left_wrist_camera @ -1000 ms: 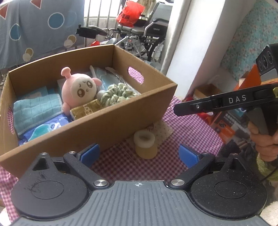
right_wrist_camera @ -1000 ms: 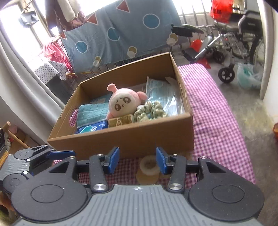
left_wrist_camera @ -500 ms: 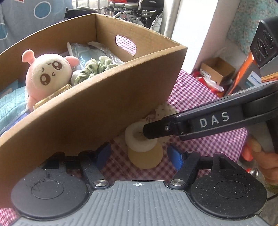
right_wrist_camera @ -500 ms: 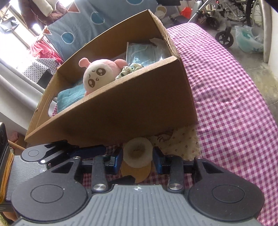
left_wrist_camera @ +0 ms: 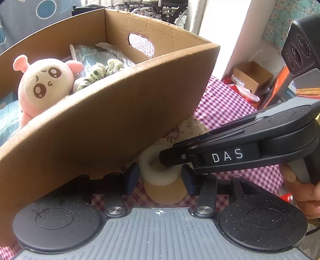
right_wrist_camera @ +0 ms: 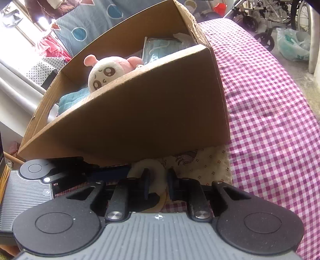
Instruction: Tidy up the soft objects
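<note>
A white tape roll (left_wrist_camera: pixel 158 170) sits stacked on a tan roll (left_wrist_camera: pixel 165 193) on the checked cloth, right in front of the cardboard box (left_wrist_camera: pixel 112 128). My left gripper (left_wrist_camera: pixel 159 179) has its blue pads close on both sides of the white roll. My right gripper (right_wrist_camera: pixel 158 181) comes in from the right; one finger reaches into the roll's hole and its pads pinch the roll's wall (right_wrist_camera: pixel 158 170). The box holds a pink plush toy (left_wrist_camera: pixel 43 88), a green scrunchie (left_wrist_camera: pixel 96 73), packaged masks (right_wrist_camera: pixel 166 47) and a teal cloth (right_wrist_camera: pixel 73 98).
A patterned cream fabric piece (right_wrist_camera: pixel 204 163) lies under the box's front corner. The pink checked tablecloth (right_wrist_camera: pixel 270 112) runs to the right. A small carton (left_wrist_camera: pixel 253 75) and orange packaging stand beyond the table; wheelchairs (right_wrist_camera: pixel 266 12) stand behind.
Both grippers have moved down and in to the tape rolls. The left jaws have narrowed around the white roll, and the right gripper has closed on its wall.
</note>
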